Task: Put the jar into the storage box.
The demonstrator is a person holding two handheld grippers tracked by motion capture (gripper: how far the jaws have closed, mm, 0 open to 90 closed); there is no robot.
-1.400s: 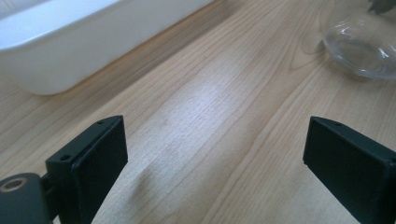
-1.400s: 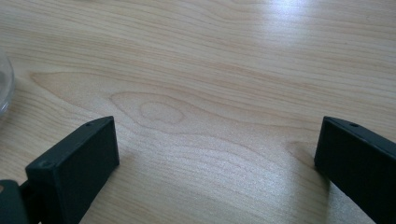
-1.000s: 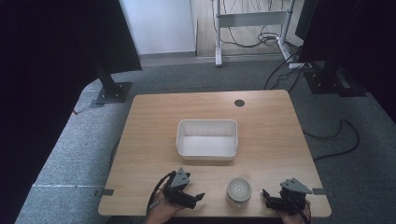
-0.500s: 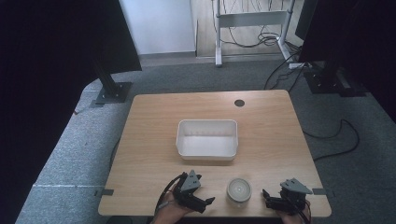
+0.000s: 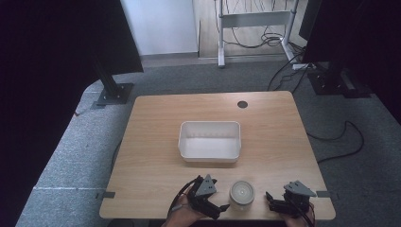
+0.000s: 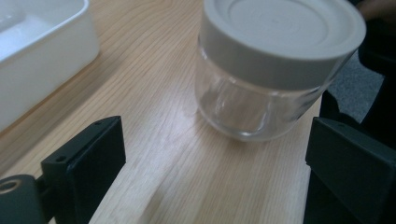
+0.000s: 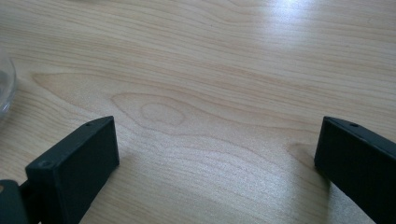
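Left gripper (image 5: 215, 206) now swung in beside the clear glass jar with grey lid (image 5: 242, 193), jaws wide, ready to grasp; right gripper (image 5: 276, 204) idle, jaws wide.

left gripper (image 5: 213, 206) jaws wide apart, right gripper (image 5: 273, 201) likewise

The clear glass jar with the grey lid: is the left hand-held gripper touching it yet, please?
Apart. In the left gripper view, bare wood shows between the clear glass jar and both open jaws of the left hand-held gripper.
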